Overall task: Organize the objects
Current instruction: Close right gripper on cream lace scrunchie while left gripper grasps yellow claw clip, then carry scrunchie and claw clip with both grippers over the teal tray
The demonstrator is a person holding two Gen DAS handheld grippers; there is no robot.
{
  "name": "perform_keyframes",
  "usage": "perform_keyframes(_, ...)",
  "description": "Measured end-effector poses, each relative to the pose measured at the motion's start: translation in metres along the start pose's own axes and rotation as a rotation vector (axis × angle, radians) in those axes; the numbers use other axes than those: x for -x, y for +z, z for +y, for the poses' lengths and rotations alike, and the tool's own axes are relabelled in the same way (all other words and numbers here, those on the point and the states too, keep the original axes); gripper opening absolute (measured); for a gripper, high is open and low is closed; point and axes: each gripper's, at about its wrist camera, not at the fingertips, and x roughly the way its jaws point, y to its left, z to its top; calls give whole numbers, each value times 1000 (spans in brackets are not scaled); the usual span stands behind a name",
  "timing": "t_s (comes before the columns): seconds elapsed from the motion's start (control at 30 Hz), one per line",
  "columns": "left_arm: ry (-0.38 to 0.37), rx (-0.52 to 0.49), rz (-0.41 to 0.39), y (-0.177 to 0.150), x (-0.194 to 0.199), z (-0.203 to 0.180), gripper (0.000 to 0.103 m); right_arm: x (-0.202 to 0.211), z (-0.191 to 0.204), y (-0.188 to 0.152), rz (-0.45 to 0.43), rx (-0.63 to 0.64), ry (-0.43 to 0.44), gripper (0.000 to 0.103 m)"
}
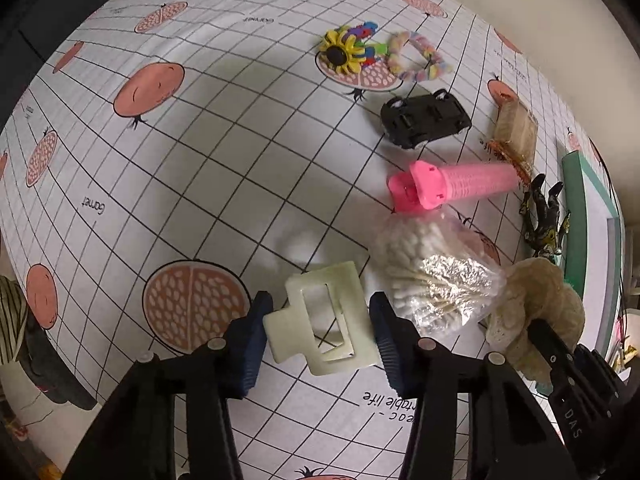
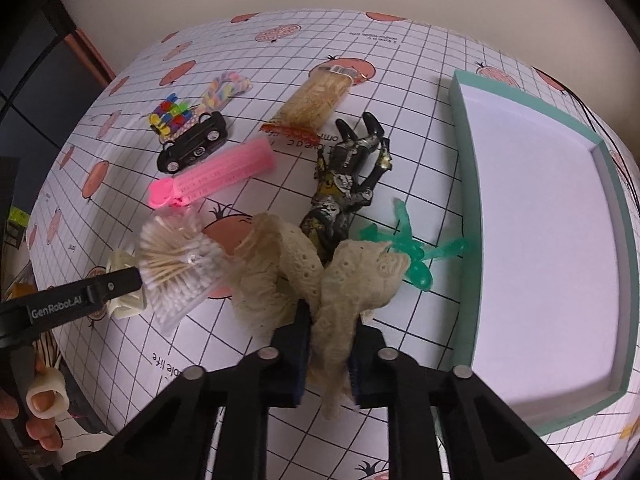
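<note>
- The left tool [image 1: 320, 320] stands wide open around a cream hair clip [image 1: 324, 320] lying flat on the table [image 1: 200, 160] — its pads sit on either side of the clip, with a gap showing on the left side.
- Just right of the clip lies a clear bag of cotton swabs [image 1: 432, 276], and beyond it a pink hair roller [image 1: 452, 186].
- Farther off sit a black toy car [image 1: 426, 120], a sunflower toy [image 1: 342, 52] with coloured blocks, and a pastel braided ring [image 1: 418, 60].
- The right tool [image 2: 330, 356] is closed tight on a cream lace cloth [image 2: 316, 276], which bunches up between its pads.
- Behind the cloth lie a dark action figure [image 2: 348, 176] and, just to its right, a green translucent figure [image 2: 416, 248].
- A packet of toothpicks [image 2: 316, 100] lies at the far middle.
- At the right edge sits a teal-rimmed tray [image 2: 464, 160] — white inside, nothing in it.
</note>
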Motion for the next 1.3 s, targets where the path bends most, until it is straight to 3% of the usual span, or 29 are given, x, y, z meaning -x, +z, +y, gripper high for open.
perform_keyframes(0.3, -6, 22, -40, 10, 5, 2, 51, 24, -4, 3, -66, 6, 27, 12)
perform_keyframes(0.57, -19, 33, -135, 19, 23, -4, 51, 55, -14, 1, -174, -23, 62, 12)
perform_keyframes(0.9, -85, 25, -243, -15, 60, -13, 51, 89, -43, 3, -320, -102, 94, 12)
perform_keyframes(1.3, -190, -195, -352, -25, 84, -102, 51, 99, -132, -2, -377, -279, -6, 12)
